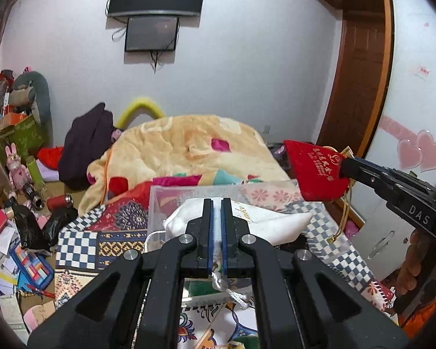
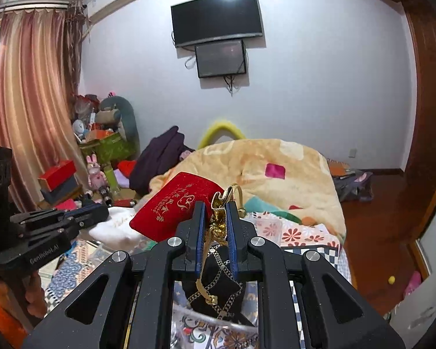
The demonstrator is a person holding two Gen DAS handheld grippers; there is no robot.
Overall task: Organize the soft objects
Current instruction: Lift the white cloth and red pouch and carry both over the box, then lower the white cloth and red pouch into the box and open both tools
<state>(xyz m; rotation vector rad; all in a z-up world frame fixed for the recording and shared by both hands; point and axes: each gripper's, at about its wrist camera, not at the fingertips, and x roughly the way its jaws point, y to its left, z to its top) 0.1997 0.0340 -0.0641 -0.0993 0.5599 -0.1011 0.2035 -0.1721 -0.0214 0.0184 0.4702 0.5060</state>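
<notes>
My left gripper (image 1: pixel 217 203) is shut on the neck of a white drawstring pouch (image 1: pixel 261 221) and holds it above a clear plastic box (image 1: pixel 157 203) on the bed. Its white cord (image 1: pixel 232 292) hangs below the jaws. My right gripper (image 2: pixel 215 206) is shut on the gold-tied neck of a red velvet pouch (image 2: pixel 171 203) with gold lettering, held in the air. In the left wrist view the red pouch (image 1: pixel 316 171) and right gripper (image 1: pixel 346 168) are at the right. A black pouch with gold chain pattern (image 2: pixel 218 288) lies below the right gripper.
A bed with a patterned cover (image 1: pixel 81 244) and a yellow blanket (image 1: pixel 183 145) lies ahead. Clutter, boxes and a pink bunny toy (image 1: pixel 16 165) fill the floor at the left. A wooden door (image 1: pixel 360 67) and wardrobe (image 1: pixel 407 87) stand at the right.
</notes>
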